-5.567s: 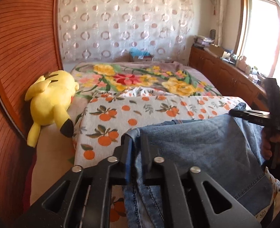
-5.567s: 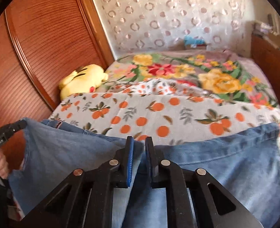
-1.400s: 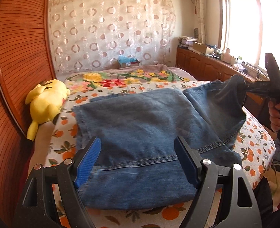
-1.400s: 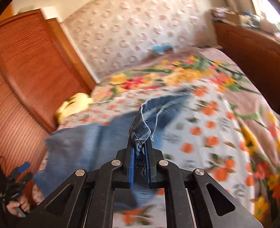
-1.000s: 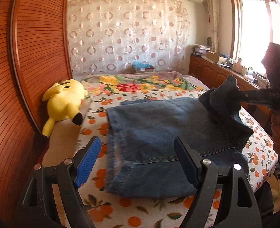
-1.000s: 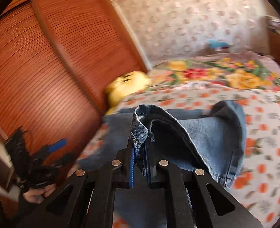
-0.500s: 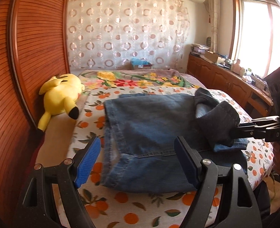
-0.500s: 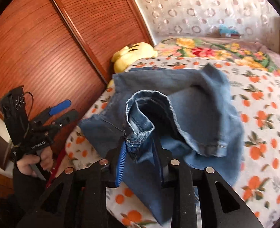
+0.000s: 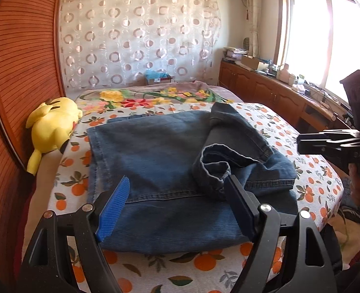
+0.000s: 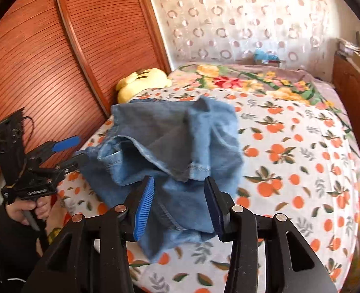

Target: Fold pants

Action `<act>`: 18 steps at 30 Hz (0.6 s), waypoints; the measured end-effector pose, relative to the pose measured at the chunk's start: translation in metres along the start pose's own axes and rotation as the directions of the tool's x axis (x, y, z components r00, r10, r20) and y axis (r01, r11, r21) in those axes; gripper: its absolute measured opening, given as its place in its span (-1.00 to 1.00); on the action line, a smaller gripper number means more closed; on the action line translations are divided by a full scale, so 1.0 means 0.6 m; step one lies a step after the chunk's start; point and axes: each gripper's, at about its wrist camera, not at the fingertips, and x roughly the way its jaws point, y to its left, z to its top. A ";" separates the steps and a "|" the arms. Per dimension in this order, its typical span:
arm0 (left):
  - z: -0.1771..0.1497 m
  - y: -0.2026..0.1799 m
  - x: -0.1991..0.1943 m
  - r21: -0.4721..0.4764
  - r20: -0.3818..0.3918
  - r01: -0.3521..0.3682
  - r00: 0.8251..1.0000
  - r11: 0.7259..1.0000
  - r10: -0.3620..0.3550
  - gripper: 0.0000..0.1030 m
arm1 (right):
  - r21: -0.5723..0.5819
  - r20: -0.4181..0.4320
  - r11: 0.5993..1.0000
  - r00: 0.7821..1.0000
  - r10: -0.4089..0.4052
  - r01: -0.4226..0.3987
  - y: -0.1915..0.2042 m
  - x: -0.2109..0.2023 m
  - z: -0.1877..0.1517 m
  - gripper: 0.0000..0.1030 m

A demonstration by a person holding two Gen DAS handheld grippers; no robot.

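Observation:
Blue jeans (image 9: 155, 156) lie folded on the orange-print bedsheet (image 9: 309, 171). One leg end (image 9: 214, 168) is crumpled on top of them, cuff curled upward. My left gripper (image 9: 177, 183) hovers open over the near edge of the jeans with nothing between its fingers. It also shows in the right wrist view as the left gripper (image 10: 77, 150), held by a hand at the bed's left side. My right gripper (image 10: 179, 182) has its jaws opening. The jeans (image 10: 180, 134) lie loose beyond them, and the pads do not press on the cloth. From the left wrist view the right gripper (image 9: 302, 144) is off the bed's right side.
A yellow plush toy (image 9: 53, 127) lies at the bed's left edge against the wooden slatted wardrobe (image 9: 21, 73). A floral blanket (image 9: 150, 97) covers the far end of the bed. Wooden cabinets (image 9: 265, 90) with clutter run under the window on the right.
The right gripper carried the leg end across over the jeans, opened and let it drop in a crumpled heap, then drew back. The left gripper stayed open and shifted slightly.

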 end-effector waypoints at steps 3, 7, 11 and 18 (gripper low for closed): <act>0.001 -0.011 0.007 0.007 -0.010 0.004 1.000 1.000 -0.004 0.56 | 0.010 -0.004 1.000 1.000 -0.008 0.008 -0.001 0.021 0.000 -0.13; 0.007 -0.032 0.013 0.023 -0.009 0.024 1.000 0.999 -0.024 0.56 | 0.014 -0.029 1.000 0.999 -0.015 0.016 -0.009 0.061 0.010 -0.13; 0.015 -0.052 0.015 0.043 0.002 0.066 0.998 0.997 -0.066 0.52 | 0.036 -0.057 0.999 0.998 0.007 -0.005 -0.010 0.099 0.022 -0.13; 0.012 -0.046 0.066 -0.003 -0.089 0.102 0.991 0.995 -0.102 -0.02 | -0.002 -0.094 1.000 0.996 -0.005 0.005 0.000 0.129 0.035 -0.13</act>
